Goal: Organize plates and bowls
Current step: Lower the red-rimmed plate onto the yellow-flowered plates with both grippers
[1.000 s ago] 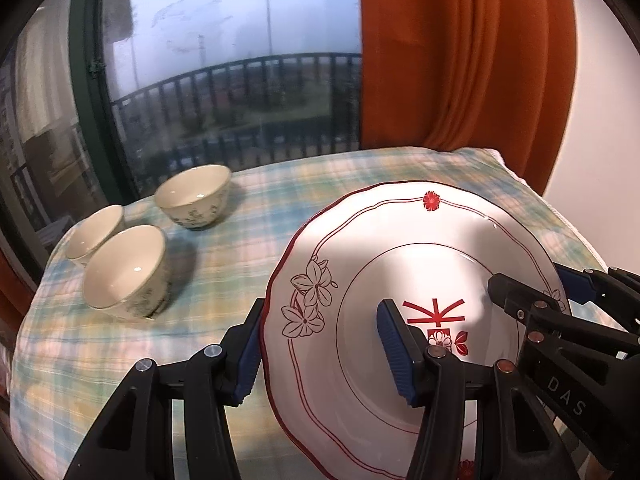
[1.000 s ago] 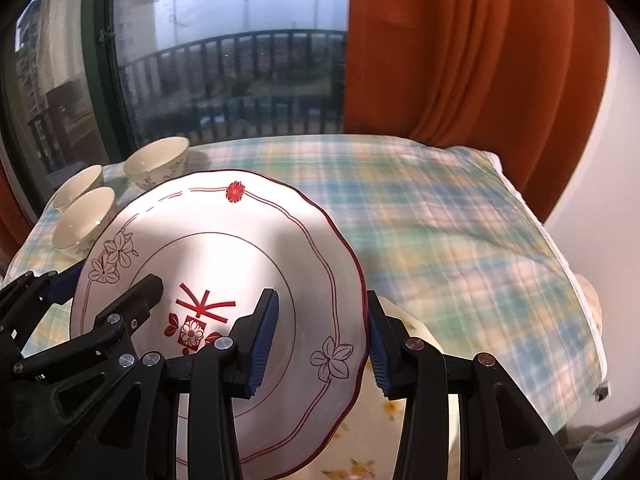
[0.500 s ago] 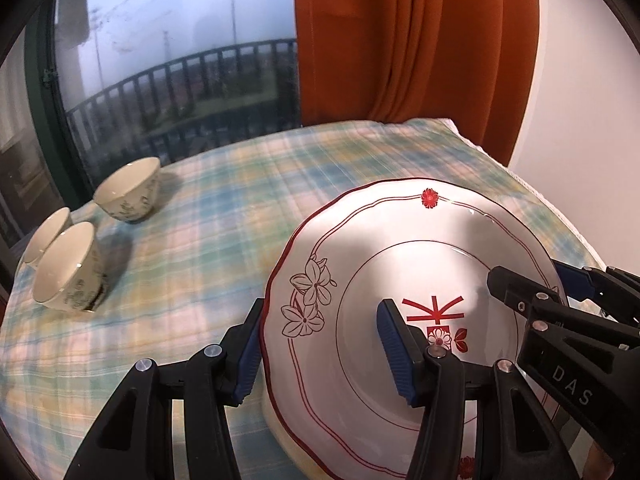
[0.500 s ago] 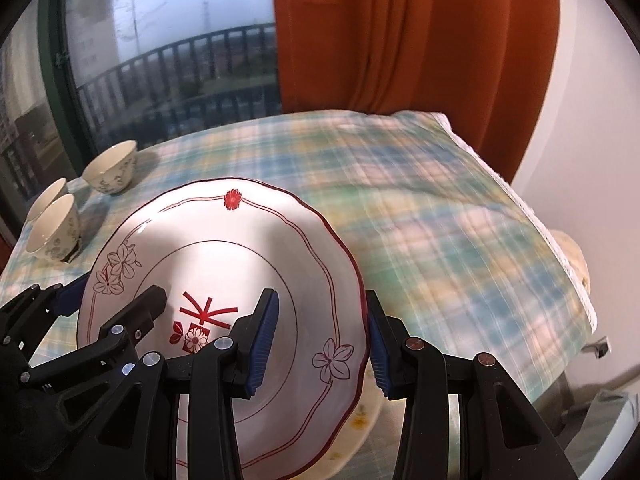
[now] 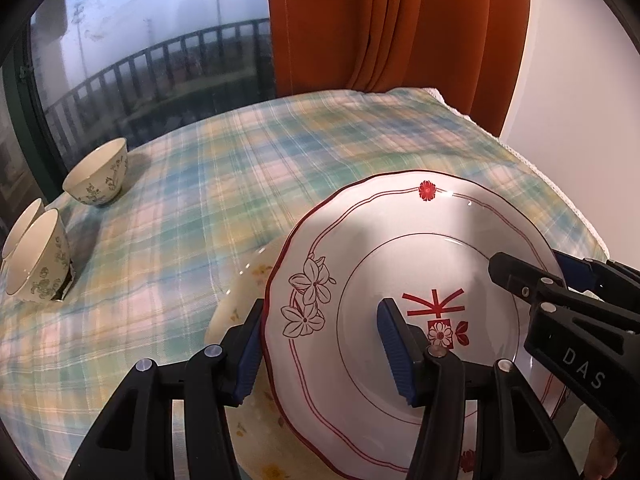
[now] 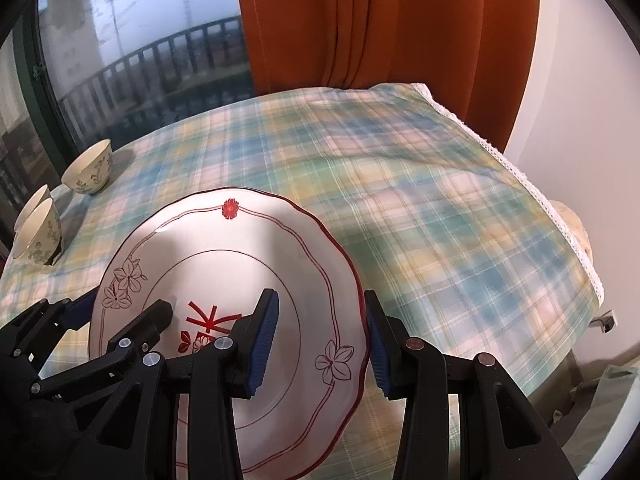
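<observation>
While both grippers, left gripper (image 5: 320, 344), right gripper (image 6: 320, 336), clamp red-rimmed plate (image 5: 420, 256), only left view shows yellow-flowered plate (image 5: 240, 304) beneath

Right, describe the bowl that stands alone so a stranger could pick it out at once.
Start at the plaid tablecloth and go to its far left corner, by the window railing. Three cream bowls sit there; the lone bowl is the one farthest back. It stands upright and apart, while the other two bowls are pressed together and tilted.
</observation>
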`<state>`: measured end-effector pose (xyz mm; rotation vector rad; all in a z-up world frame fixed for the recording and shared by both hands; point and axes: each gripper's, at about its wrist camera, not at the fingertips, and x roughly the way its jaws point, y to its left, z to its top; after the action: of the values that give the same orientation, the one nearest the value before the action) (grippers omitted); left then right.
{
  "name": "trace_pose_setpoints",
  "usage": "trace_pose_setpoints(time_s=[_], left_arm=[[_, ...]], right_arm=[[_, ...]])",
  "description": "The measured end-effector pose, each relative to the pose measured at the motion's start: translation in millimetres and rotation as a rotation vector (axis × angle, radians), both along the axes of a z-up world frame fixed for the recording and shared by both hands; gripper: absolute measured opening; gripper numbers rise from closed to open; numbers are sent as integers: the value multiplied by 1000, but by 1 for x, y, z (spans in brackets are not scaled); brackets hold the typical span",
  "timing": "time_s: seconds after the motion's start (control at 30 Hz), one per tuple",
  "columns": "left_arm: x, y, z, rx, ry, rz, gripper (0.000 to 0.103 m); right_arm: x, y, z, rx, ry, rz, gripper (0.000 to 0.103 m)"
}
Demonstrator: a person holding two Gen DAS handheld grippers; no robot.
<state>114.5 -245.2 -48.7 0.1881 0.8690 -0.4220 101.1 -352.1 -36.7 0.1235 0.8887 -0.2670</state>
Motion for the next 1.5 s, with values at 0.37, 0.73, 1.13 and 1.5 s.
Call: trace_pose_setpoints(time_s=[0.37,0.73,1.13,1.5], left_arm=[[-5,-6,-12,61,-50,-8,57],[-7,-5,-11,96,-107,-27,60],[-5,-1,-9,74,-100,-24,66],[-7,11,-7,72,-107,-12,72]], right_arm=[[2,2,-9,-5,-4,3,46],[-1,4,-7,-56,-21,11,46],[-4,3,-2,-70,-56,-3,22],[-6,16,-15,-38,-12,25,22]])
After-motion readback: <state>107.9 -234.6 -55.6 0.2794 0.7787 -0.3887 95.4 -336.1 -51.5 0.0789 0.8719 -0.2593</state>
